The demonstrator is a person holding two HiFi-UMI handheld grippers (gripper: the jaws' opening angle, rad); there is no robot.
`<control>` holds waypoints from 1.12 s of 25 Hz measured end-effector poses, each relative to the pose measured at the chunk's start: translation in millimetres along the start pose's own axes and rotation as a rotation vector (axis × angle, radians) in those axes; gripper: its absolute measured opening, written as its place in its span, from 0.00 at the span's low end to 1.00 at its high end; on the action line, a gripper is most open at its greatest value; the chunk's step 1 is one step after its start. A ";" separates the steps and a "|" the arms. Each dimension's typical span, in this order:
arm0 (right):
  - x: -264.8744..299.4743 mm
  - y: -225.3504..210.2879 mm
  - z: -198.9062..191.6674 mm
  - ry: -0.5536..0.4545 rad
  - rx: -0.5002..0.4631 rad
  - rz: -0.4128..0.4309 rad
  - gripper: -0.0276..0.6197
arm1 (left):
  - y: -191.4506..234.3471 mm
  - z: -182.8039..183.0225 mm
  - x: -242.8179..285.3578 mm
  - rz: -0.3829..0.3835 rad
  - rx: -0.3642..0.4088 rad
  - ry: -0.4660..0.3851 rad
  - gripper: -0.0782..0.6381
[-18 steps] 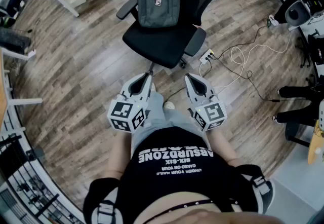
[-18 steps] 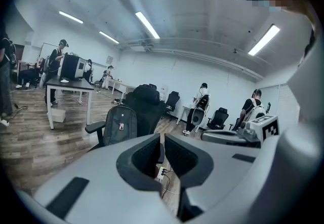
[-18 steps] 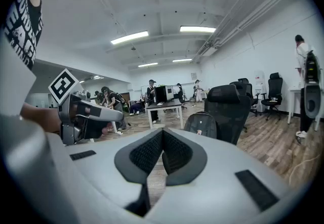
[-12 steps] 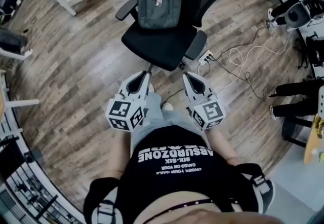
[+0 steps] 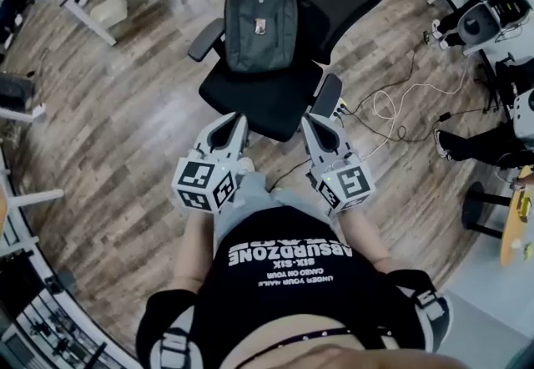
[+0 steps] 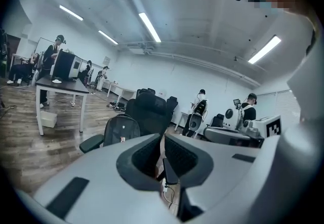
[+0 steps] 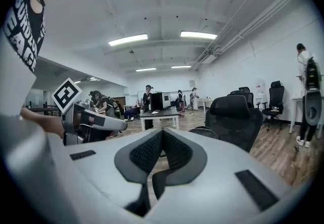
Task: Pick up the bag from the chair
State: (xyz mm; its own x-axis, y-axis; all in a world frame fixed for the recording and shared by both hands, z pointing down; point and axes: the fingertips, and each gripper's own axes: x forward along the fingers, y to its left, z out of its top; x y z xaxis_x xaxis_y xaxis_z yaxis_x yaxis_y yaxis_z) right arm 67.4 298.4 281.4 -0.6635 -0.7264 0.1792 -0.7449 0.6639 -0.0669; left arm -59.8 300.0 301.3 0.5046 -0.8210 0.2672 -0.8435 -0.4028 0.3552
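Note:
A dark grey backpack (image 5: 260, 23) stands upright on the seat of a black office chair (image 5: 275, 100), leaning on its backrest. The backpack (image 6: 121, 130) also shows in the left gripper view, ahead and a little left of the jaws. My left gripper (image 5: 238, 118) hangs just short of the seat's front edge, its jaws shut with nothing in them. My right gripper (image 5: 309, 121) is level with it near the chair's right armrest, also shut and empty. The right gripper view shows the chair's backrest (image 7: 234, 116) to the right.
White and black cables with a power strip (image 5: 392, 104) lie on the wooden floor right of the chair. A desk leg and a box (image 5: 108, 8) stand at the upper left. Other people and desks (image 6: 58, 83) fill the room's far side.
The chair and bag have come nearer in the head view; both grippers now reach the seat's front edge. Their jaws have stayed shut.

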 end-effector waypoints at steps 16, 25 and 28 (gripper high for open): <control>55.6 -58.1 -4.7 0.033 0.061 -0.147 0.07 | 63.0 6.0 64.4 -0.082 -0.031 0.102 0.17; 129.7 -116.8 1.8 0.029 0.064 -0.119 0.07 | 106.2 38.5 123.8 -0.022 -0.016 0.096 0.17; 150.1 -147.3 12.2 0.001 0.068 -0.138 0.07 | 118.9 58.4 148.9 -0.005 0.007 0.089 0.17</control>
State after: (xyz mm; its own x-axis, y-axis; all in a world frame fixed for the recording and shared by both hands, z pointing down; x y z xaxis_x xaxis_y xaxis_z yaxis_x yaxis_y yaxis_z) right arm 76.6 89.4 306.2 -0.5544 -0.8097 0.1927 -0.8321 0.5442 -0.1073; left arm -95.7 106.3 331.0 0.5226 -0.7800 0.3442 -0.8422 -0.4096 0.3506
